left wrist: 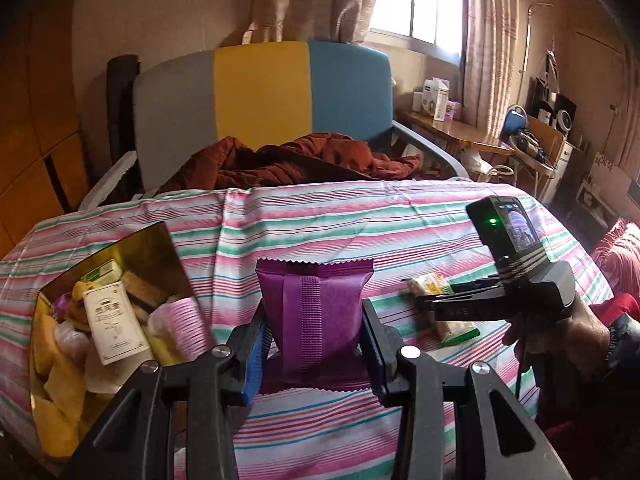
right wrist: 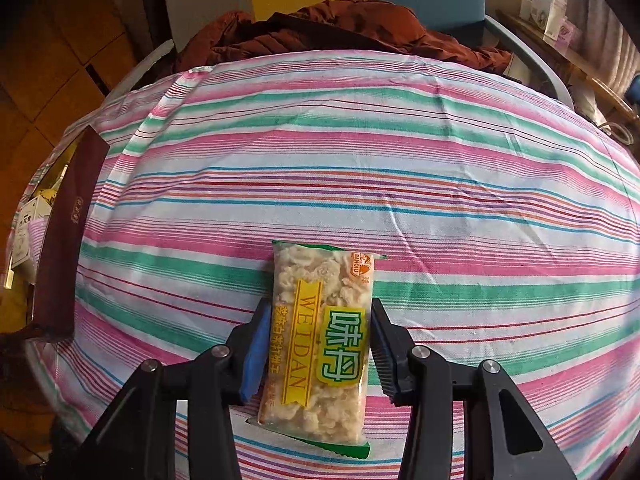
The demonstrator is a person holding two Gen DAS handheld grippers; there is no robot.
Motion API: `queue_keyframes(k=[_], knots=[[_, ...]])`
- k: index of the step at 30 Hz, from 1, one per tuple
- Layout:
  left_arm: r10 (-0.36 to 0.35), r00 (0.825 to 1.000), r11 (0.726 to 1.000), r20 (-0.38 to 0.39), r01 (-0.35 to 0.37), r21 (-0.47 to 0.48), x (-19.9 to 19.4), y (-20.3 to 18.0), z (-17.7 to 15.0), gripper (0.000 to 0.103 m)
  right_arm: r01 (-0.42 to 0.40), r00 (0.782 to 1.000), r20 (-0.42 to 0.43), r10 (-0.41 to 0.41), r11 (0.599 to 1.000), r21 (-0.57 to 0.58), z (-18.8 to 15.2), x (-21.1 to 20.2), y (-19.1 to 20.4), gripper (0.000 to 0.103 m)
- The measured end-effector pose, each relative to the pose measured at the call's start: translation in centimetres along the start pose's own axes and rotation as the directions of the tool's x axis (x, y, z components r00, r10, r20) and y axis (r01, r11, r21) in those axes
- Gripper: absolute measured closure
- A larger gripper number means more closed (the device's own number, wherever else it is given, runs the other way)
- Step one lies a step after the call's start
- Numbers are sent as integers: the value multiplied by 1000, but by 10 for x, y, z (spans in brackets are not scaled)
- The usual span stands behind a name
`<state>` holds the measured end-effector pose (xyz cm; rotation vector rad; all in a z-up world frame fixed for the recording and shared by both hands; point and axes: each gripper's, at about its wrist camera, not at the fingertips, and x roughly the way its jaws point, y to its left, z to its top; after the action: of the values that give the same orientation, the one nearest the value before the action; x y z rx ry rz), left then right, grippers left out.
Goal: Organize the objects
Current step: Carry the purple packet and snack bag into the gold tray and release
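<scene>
Striped cloth [right wrist: 440, 184] covered the worktop. My left tool [left wrist: 312, 344] pinched a purple snack pouch [left wrist: 310, 312], light and soft, beside the box [left wrist: 132, 248]. My right tool [right wrist: 318, 354] stood open around a crispy WEIDAN bar [right wrist: 320, 344], fragile; I judged mid-sides best.

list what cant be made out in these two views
- Left wrist: purple packet, its lower sides hidden behind the fingers.
- Left wrist: box, its contents piled and partly cut off by the left gripper's frame.
- Right wrist: WEIDAN snack packet, unclear whether the right gripper presses it.
</scene>
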<state>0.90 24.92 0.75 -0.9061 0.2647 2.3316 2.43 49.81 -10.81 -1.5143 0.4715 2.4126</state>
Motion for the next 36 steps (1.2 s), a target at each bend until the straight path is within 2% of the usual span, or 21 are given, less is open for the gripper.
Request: queue_keyframes(k=[7,14,22,27,28,29,32,34,36], knots=[[61,998,996,3,-60,-68,-16,39,-10,61,-3,1000,-20,3,1000,2,0,7,11,56],[110,994,982,-10,-111,-155,-25,85,-25,61,-39,999,-22,40,999,12,1,-1,30,58],[181,983,942,-7,-176,-286,-49,155,-46,61,-90,994,66,91,996,-23,3,-30,73,58],[238,971,901,-19,-228,-369,-65,196,-63,61,-163,977,126,171,984,-67,4,-56,113,58],[244,970,895,-21,-233,-381,-67,201,-65,61,-183,972,137,192,980,-81,5,-61,123,59],[247,969,889,-24,-236,-393,-69,207,-68,61,-198,967,144,210,976,-95,7,-65,132,64],[254,967,880,-32,-244,-407,-71,216,-75,61,-231,953,158,257,958,-167,14,-74,172,64],[247,968,875,-38,-240,-421,-71,219,-79,61,-194,958,170,232,958,-211,18,-76,190,64],[238,971,879,-33,-230,-417,-72,219,-81,61,-192,960,164,226,961,-199,22,-75,191,64]])
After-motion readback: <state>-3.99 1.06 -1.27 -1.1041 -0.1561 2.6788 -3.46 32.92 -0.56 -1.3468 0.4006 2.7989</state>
